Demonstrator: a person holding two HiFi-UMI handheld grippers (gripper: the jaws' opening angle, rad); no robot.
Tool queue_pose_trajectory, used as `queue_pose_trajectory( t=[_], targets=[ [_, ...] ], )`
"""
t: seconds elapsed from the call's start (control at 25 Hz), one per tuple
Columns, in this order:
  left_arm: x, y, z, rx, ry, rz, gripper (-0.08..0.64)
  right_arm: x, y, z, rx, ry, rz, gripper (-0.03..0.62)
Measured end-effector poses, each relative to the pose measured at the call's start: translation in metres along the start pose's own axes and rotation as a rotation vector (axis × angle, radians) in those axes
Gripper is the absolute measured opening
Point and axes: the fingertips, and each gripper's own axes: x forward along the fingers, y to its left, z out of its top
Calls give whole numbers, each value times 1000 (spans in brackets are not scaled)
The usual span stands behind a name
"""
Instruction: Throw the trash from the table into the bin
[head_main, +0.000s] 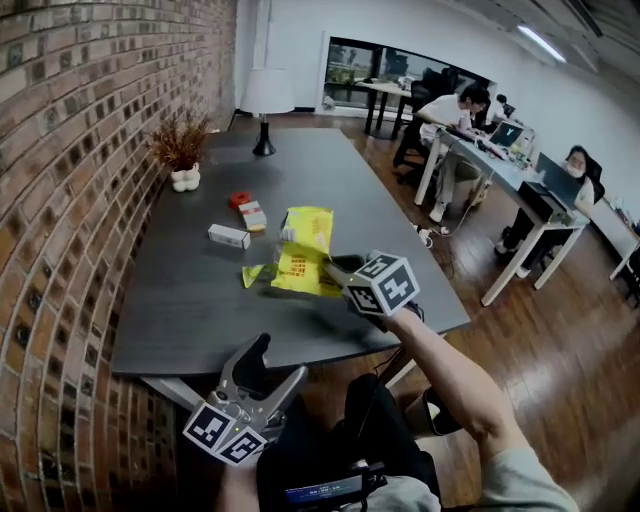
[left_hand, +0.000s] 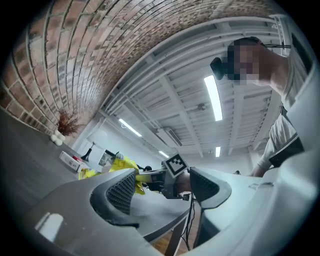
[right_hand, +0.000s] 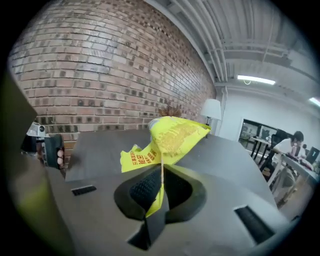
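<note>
As my right gripper (right_hand: 161, 172) clamps the yellow wrapper (right_hand: 176, 136) at the table (head_main: 190, 315), my left gripper (left_hand: 162, 176) hangs by the near edge. Its jaws stand apart, empty.

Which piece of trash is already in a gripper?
The yellow wrapper, pinched by the right gripper; the white box and the small red pack lie free on the table.

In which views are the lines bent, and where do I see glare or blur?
Head view: the brick wall bows outward. Left gripper view: strong fisheye, the ceiling light glares. Right gripper view: dark corners, the yellow wrapper is sharp.
</note>
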Motion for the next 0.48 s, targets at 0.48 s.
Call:
queue_pose_trajectory(
  t=[0.48],
  targets=[
    [117,-109,-55,-70,77,-310,327,-237,-42,-73,101,-103,-223,8]
  ],
)
